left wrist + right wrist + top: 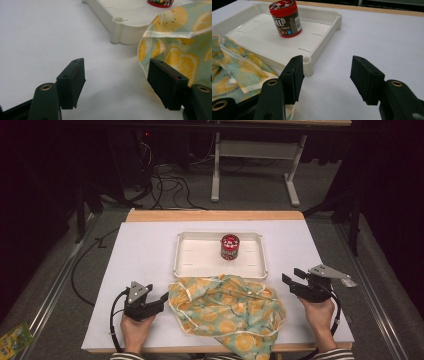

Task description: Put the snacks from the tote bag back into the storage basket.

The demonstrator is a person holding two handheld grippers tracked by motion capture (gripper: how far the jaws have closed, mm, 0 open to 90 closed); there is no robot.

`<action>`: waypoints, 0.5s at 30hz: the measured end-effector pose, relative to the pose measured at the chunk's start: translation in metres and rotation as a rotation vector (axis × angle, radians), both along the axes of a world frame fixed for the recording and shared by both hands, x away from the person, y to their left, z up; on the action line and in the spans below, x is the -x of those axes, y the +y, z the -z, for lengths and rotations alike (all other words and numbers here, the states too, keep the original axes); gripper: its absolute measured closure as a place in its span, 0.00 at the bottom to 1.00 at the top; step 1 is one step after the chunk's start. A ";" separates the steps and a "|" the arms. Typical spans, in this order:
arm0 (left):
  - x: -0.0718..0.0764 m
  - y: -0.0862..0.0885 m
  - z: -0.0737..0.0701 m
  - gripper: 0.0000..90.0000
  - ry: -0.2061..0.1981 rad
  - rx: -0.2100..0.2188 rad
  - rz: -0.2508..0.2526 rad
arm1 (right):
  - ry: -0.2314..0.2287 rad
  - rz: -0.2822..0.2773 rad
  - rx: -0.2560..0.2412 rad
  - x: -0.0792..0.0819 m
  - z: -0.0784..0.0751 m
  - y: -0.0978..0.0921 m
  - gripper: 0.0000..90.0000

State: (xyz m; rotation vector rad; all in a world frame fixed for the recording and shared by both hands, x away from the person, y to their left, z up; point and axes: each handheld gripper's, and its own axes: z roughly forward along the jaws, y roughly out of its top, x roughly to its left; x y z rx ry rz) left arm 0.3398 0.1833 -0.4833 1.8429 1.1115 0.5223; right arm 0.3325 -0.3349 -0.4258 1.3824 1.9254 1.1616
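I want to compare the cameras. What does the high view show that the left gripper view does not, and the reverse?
High view alone: both hands, the right claw, the whole red candy jar upright in the white tray, the floor cables. Left gripper view alone: close detail of the left claw, its jaws wide apart, and a round hole in the tray corner. Shared: tray, lemon-print cloth, white table.

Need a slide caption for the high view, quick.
Both open grippers, left and right, flank a lemon-print cloth before a tray holding a candy jar.
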 end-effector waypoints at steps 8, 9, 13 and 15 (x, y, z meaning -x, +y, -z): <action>0.000 0.001 0.000 0.34 0.002 0.007 -0.002 | 0.025 0.044 -0.015 0.005 0.020 -0.013 0.50; 0.000 0.001 0.000 0.34 0.001 0.012 -0.004 | 0.032 0.052 -0.022 0.006 0.022 -0.014 0.50; -0.001 0.003 0.000 0.34 0.004 0.015 -0.012 | 0.033 0.069 -0.026 0.007 0.027 -0.018 0.49; -0.001 0.004 -0.001 0.34 0.003 0.017 -0.020 | 0.038 0.075 -0.026 0.006 0.031 -0.020 0.49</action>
